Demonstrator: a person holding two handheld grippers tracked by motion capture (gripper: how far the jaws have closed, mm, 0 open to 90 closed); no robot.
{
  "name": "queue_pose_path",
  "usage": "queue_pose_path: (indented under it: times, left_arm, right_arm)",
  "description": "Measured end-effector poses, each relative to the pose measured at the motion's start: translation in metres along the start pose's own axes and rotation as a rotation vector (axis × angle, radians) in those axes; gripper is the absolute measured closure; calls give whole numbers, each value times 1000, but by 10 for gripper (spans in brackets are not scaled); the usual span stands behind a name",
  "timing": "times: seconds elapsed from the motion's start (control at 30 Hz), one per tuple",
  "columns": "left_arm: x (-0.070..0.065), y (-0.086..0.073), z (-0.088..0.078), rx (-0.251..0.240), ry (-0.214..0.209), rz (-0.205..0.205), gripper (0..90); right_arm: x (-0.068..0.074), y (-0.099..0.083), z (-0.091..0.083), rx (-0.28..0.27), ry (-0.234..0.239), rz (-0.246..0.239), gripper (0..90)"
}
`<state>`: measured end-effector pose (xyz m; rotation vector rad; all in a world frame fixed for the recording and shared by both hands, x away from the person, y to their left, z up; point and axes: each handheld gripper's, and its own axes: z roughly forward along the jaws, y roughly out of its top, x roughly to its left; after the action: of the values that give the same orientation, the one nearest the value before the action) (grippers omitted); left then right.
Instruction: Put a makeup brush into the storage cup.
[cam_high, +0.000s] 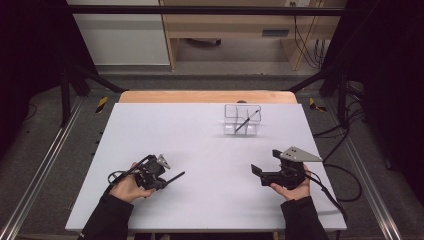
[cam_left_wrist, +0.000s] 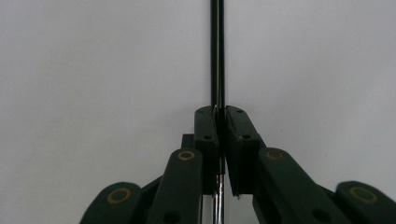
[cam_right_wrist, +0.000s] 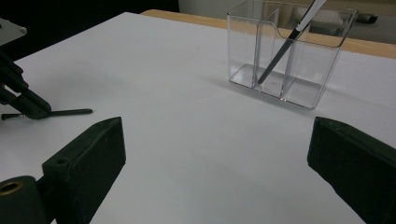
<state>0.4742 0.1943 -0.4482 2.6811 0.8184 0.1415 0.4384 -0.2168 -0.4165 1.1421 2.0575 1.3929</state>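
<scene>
The left gripper (cam_high: 162, 181) clenches its fingers (cam_left_wrist: 208, 126) on a thin black pen (cam_left_wrist: 217, 51) lying on the white tabletop (cam_high: 200, 150), likely bound for the clear plastic holder (cam_high: 242, 120); the right gripper (cam_high: 267, 167) waits, fingers (cam_right_wrist: 88, 158) released.

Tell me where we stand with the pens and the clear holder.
Done: one pen already leans inside the clear holder at the table's far side. In hand: the left tongs are clamped on a second pen near the table's front. Left: carry it to the holder and drop it in. The right tongs wait open, empty.
</scene>
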Motion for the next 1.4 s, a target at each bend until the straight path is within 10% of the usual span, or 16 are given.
queue_pose_path:
  times: [1.4]
  left_arm:
    - [-22,6,-45,-267,5,125,833]
  right_arm:
    - [10,12,3,12,-11,-71,50]
